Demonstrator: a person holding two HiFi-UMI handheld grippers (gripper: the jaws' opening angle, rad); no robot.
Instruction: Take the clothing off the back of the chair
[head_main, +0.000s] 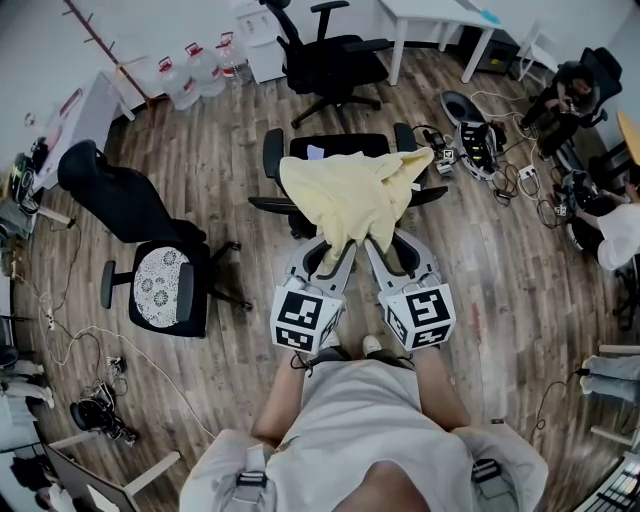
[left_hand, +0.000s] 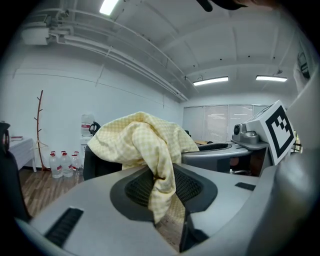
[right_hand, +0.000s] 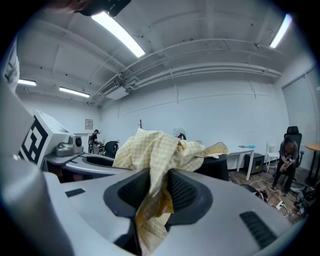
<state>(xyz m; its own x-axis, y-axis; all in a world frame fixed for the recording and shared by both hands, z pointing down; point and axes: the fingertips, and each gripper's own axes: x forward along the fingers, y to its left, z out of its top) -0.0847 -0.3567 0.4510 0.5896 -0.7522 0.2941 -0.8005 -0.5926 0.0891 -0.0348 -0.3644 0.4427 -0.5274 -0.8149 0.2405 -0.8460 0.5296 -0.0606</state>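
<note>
Yellow checked garment was draped over the top edge of the back of a black office chair, hanging down the side of the back that faced the person. Its lower folds were bunched toward the two tools. Left gripper and right gripper sat side by side just beside each other, both pointed at the chair back, marker cubes toward the person. In the left gripper view the left gripper had its jaws partly closed, with a twisted fold of the garment pinched between the dark ribbed pads and a loose end hanging below. In the right gripper view the right gripper was likewise partly closed, clamped on another fold of the garment, with a tail of cloth dropping under the jaws. The rest of the cloth lay on the chair back, not lifted clear. A second black chair with a patterned seat pad stood well apart to the left on the wood floor. Water bottles stood by the far wall.
</note>
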